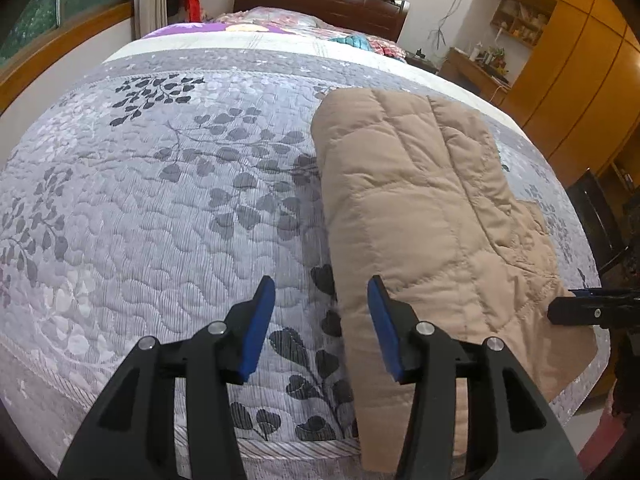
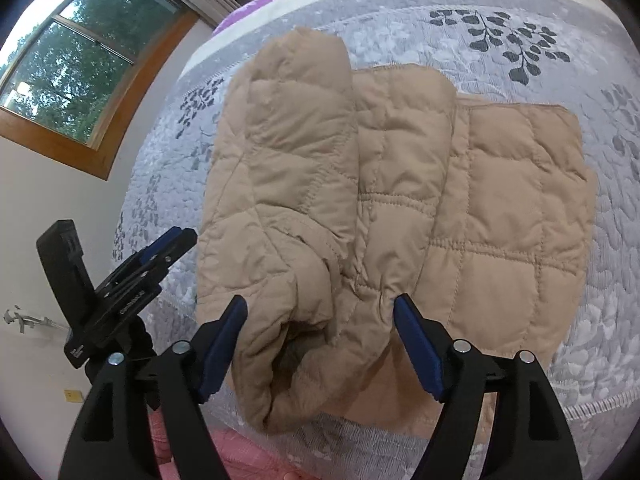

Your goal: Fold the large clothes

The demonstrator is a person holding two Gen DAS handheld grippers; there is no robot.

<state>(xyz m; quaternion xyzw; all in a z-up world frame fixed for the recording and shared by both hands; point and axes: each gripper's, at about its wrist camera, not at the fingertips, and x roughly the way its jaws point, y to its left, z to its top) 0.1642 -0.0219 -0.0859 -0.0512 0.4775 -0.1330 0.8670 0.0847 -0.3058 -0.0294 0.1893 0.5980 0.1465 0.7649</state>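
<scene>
Tan quilted jacket [image 2: 400,184] lies folded near the bed [image 1: 160,200] edge; left gripper [image 1: 322,296] and right gripper [image 2: 320,312] gape, gripping nothing.

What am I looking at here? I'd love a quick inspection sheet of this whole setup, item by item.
Surface: a bed under a grey leaf-print quilt.
Job's things: one tan quilted jacket, lying partly folded at the bed's near edge, sleeves laid over the body.
Clutter: bright bedding and a teal cloth at the head end.
Grippers: left gripper open, nothing between its jaws, over the jacket's edge; right gripper open, straddling a sleeve cuff without pinching it.
Cables: a cord hanging on the wall beside the headboard.
Surroundings: window, wooden headboard, wooden wardrobe with a shelf of small items.
</scene>
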